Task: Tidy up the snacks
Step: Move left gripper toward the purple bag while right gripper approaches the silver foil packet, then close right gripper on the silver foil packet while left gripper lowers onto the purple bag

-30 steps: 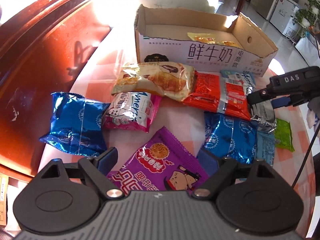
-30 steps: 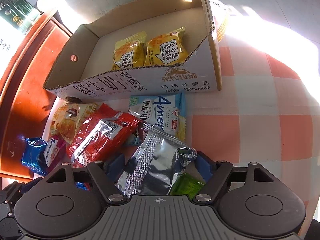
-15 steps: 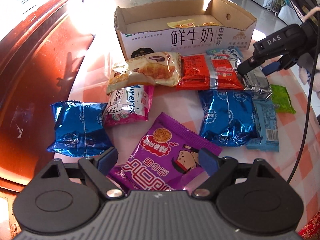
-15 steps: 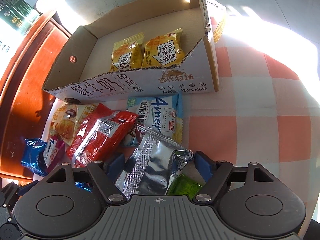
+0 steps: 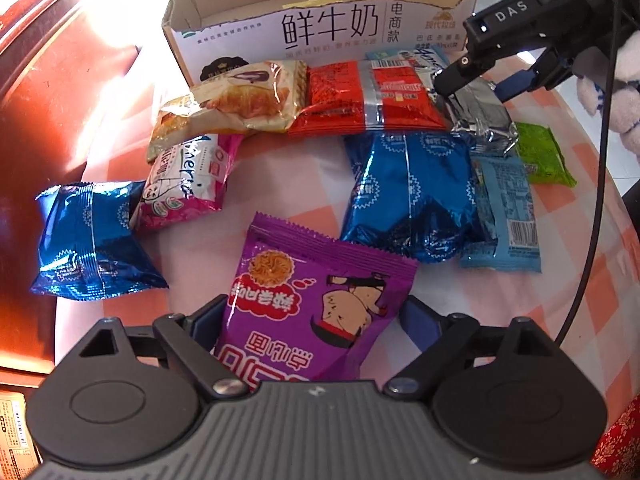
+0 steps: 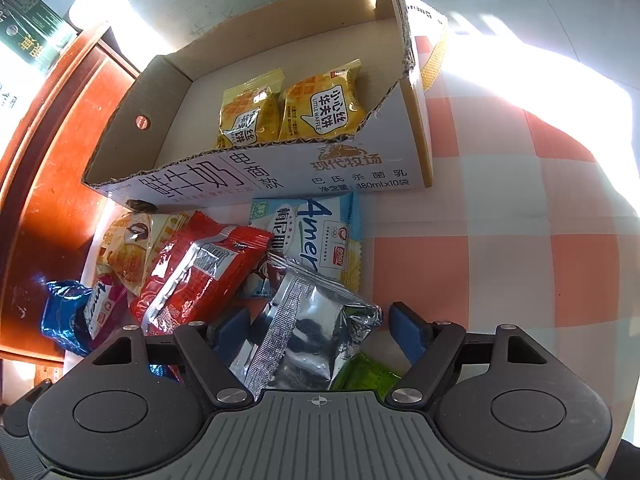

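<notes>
Two soft, crinkly packets sit between your spread jaws, neither pinched.

Your left gripper [image 5: 308, 320] stands wide around the purple packet [image 5: 316, 300]; your right gripper [image 6: 318, 328] is half-spread around the silver packet [image 6: 308, 332], the cardboard box [image 6: 256, 184] ahead of it. Both look light, puffy and slippery: take each across its middle, gently, since the contents may crush.

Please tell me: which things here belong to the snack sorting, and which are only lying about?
Belong to the job:
cardboard box
yellow waffle packets
purple packet
silver packet
red packet
blue packets

Only lying about:
plush toy
green carton
</notes>
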Demonstrator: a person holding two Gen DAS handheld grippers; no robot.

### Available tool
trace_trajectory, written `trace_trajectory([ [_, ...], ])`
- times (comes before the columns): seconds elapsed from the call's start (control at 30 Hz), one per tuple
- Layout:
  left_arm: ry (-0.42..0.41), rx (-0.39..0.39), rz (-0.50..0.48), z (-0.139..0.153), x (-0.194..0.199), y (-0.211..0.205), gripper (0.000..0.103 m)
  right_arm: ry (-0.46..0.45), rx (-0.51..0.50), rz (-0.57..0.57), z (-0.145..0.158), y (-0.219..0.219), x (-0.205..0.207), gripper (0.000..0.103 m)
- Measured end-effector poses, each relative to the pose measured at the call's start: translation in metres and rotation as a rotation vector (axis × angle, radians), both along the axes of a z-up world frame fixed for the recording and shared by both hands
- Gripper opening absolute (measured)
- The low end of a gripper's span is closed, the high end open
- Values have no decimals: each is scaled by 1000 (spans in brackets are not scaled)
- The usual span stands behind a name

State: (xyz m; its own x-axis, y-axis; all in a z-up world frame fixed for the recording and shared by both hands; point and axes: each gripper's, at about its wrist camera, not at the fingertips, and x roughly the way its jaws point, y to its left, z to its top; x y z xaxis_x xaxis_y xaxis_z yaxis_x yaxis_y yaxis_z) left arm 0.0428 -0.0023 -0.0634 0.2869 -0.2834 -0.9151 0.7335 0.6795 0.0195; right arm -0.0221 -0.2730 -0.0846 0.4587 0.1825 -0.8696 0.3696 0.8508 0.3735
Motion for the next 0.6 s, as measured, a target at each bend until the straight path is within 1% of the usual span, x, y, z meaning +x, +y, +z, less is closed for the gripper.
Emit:
trace_trajectory([
  [0.03,2,-5,4,1,-2,0,83,-2,-2,2,0,0,0,77],
  [0.07,2,-10,7,2,-4,0,81,-4,-5,5,0,1,0,77],
  [0.23,-23,-11,37,7,-13,-1,71,-19,1,20,2,1,-1,68],
  [0.37,-38,-27,48,12,-14,-2,71,-37,0,29,4,1,-1,62],
  [0.43,-58,-39,67,17,-14,-2,71,-48,3,35,7,0,-2,57],
  [0.53,-80,-79,111,28,-12,2,71,-69,5,47,11,-3,-4,50],
  [0.6,-94,-108,143,35,-11,5,71,-75,16,45,12,-6,-4,47],
])
